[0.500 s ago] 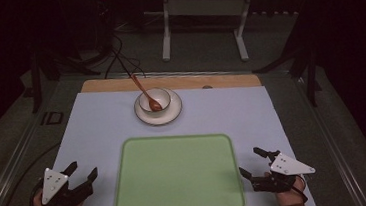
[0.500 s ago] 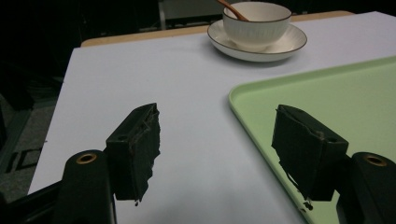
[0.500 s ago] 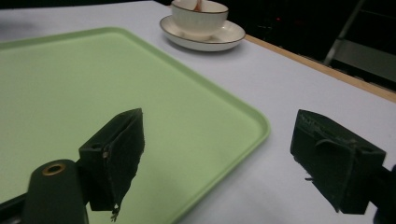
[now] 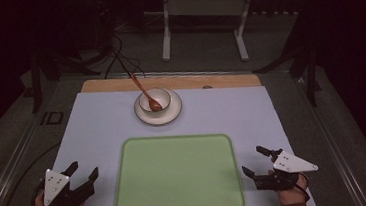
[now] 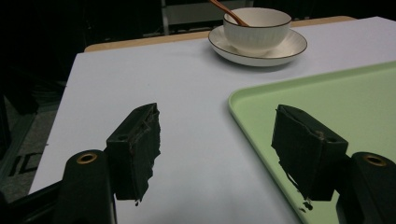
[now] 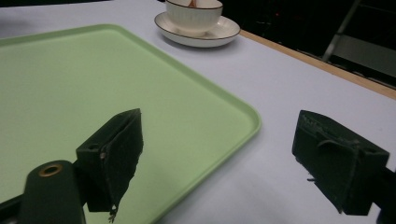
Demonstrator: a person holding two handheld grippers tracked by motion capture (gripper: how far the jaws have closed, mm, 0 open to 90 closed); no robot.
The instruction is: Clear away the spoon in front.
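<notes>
A white ribbed bowl stands on a white saucer at the far middle of the table, and a brown wooden spoon leans in it. The bowl, saucer and spoon also appear in the left gripper view. Nearer to me lies a bare light green tray. My left gripper rests open by the tray's left side, nothing between its jaws. My right gripper stands open by the tray's right side, likewise holding nothing.
A pale mat covers the table, with a wooden strip along its far edge. Dark floor, cables and a metal stand lie beyond. The tray corner sits between my left jaws' line of sight; the tray reaches under my right one.
</notes>
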